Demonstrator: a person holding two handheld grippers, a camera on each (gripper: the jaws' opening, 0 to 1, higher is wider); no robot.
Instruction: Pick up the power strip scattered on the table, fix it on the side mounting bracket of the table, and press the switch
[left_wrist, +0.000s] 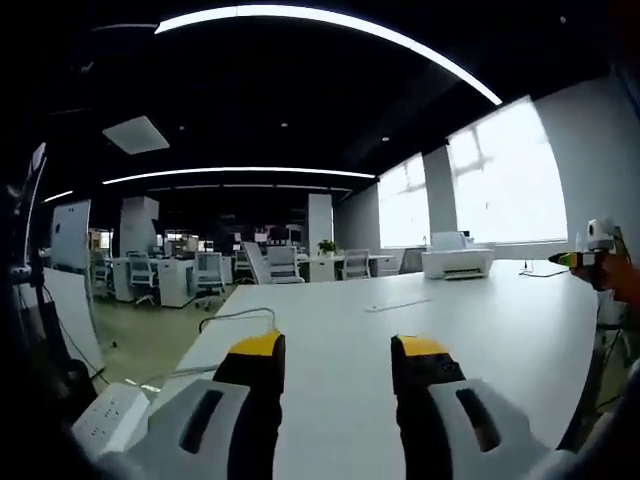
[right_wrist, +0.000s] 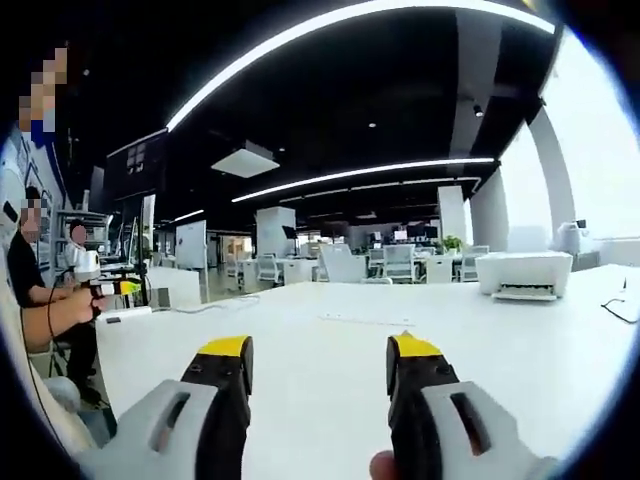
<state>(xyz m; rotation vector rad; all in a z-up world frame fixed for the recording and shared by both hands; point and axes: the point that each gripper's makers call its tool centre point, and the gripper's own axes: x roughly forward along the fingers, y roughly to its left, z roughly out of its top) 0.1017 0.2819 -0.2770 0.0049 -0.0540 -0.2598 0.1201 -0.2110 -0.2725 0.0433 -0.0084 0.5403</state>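
A white power strip (left_wrist: 108, 420) lies at the table's left edge, low and to the left of my left gripper (left_wrist: 338, 350). Its cable (left_wrist: 236, 315) loops off over the edge. The left gripper's yellow-tipped jaws stand open over the bare white table (left_wrist: 480, 330) with nothing between them. My right gripper (right_wrist: 320, 350) is also open and holds nothing. In the right gripper view the power strip (right_wrist: 128, 315) looks like a small white bar at the far left. A hand holds the other gripper (right_wrist: 100, 288) just above it. The right gripper (left_wrist: 593, 258) enters the left gripper view at the far right.
A white printer (left_wrist: 457, 262) (right_wrist: 525, 272) stands at the table's far end. A thin pale strip (right_wrist: 365, 320) lies mid-table. A seated person (right_wrist: 30, 290) is at the left edge. Office desks and chairs (left_wrist: 208, 275) fill the room beyond.
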